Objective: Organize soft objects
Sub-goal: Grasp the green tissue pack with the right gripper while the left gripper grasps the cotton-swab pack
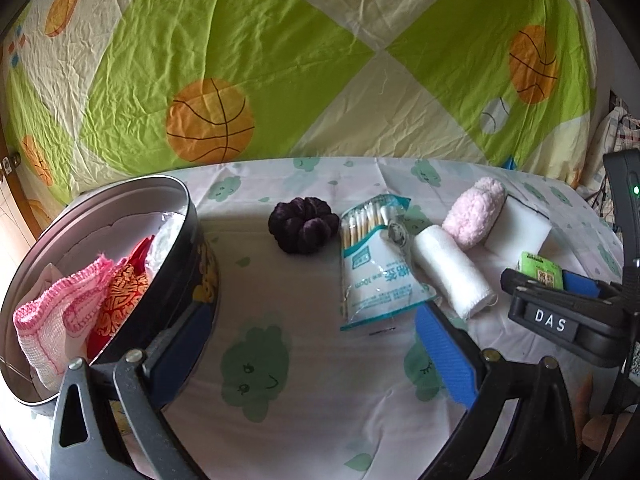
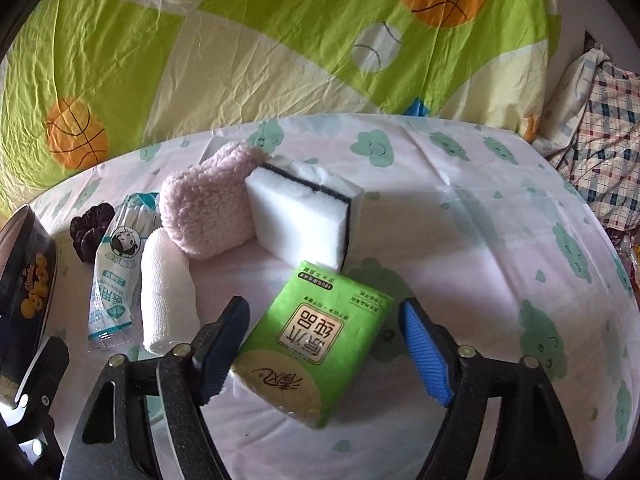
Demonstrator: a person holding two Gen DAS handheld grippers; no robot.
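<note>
A: Right gripper [image 2: 324, 354] spread wide around the green tissue pack [image 2: 314, 344] lying on the table sheet [image 2: 480, 240] — light, squashy, slick wrapper, I'd say; pinch the long sides.

B: Left gripper [image 1: 316, 344] gapes empty. Only its view looks inside the tin [image 1: 176, 216], cloths already in.
</note>
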